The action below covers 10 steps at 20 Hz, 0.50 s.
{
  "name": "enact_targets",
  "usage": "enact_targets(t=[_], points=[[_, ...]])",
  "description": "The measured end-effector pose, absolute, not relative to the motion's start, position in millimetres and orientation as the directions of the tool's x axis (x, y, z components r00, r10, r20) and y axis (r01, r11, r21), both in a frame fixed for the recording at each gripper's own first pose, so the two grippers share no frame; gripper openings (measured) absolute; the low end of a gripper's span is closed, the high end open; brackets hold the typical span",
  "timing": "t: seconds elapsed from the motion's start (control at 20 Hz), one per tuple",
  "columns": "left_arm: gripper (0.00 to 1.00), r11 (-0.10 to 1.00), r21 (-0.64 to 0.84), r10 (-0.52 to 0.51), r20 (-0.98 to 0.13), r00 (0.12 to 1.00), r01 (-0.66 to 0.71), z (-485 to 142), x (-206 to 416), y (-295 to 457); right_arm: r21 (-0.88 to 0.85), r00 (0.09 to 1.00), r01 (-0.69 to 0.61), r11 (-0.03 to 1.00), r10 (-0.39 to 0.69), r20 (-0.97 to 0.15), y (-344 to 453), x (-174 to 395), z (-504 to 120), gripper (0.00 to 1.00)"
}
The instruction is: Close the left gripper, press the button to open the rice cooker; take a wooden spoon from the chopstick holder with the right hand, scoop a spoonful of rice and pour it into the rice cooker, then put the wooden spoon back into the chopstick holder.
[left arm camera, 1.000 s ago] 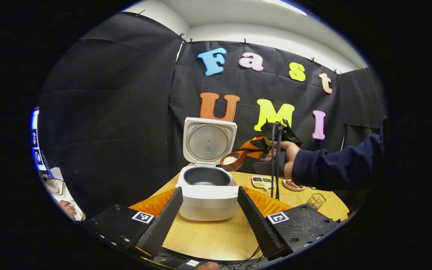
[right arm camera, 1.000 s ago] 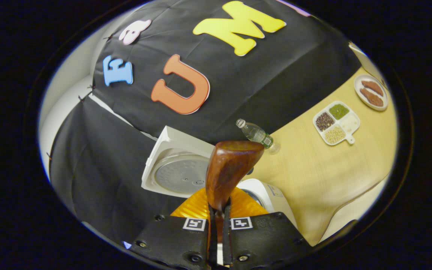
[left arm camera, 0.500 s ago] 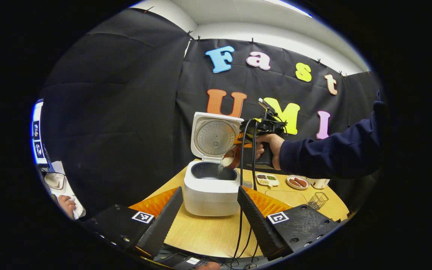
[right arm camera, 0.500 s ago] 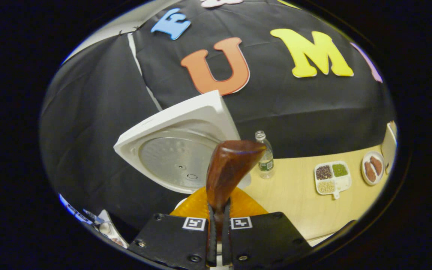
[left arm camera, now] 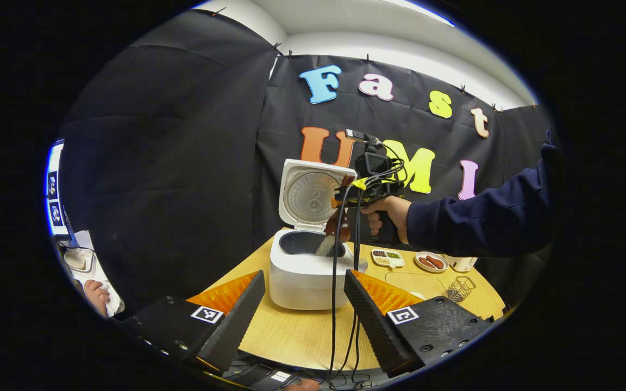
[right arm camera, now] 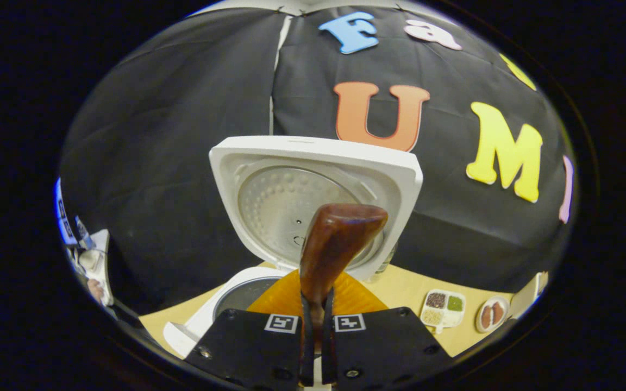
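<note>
The pouring step is in hand. The right tool (right arm camera: 315,347) is clamped on the handle of the wooden spoon (left arm camera: 339,227), whose bowl tips steeply over the open rice cooker (left arm camera: 305,269) on the counter (left arm camera: 296,336), rice streaming into the pot. The left tool (left arm camera: 302,304) hangs in front of the cooker, jaws apart, empty. Next, probably: level the spoon and carry it to the chopstick holder (left arm camera: 458,289), far right of the cooker.

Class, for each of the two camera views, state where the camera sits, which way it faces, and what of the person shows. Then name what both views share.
Left gripper view: rides the left tongs, facing the rice cooker; a hand holds the right tongs.
Right gripper view: rides the right tongs, gripping the wooden spoon, facing the lid.
Shared: cooker, spoon, divided dish.
</note>
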State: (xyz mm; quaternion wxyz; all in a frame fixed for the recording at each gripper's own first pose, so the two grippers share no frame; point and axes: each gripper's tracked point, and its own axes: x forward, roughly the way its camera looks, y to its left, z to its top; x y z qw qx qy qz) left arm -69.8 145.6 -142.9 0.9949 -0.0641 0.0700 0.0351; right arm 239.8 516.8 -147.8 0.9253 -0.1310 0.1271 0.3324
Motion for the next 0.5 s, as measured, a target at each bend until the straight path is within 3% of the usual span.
enact_targets(t=[0.25, 0.5], points=[[0.94, 0.990, -0.126, 0.039, -0.147, 0.988, -0.058, -143.5, -69.0, 138.8, -0.331, 0.761, -0.649, 0.685, 0.579, -0.293, 513.5, 231.1, -151.9, 0.11], [0.94, 0.993, -0.115, 0.016, -0.149, 0.989, -0.033, -142.4, -70.8, 128.7, -0.295, 0.761, -0.649, 0.702, 0.589, -0.274, 496.3, 216.7, -149.0, 0.11]])
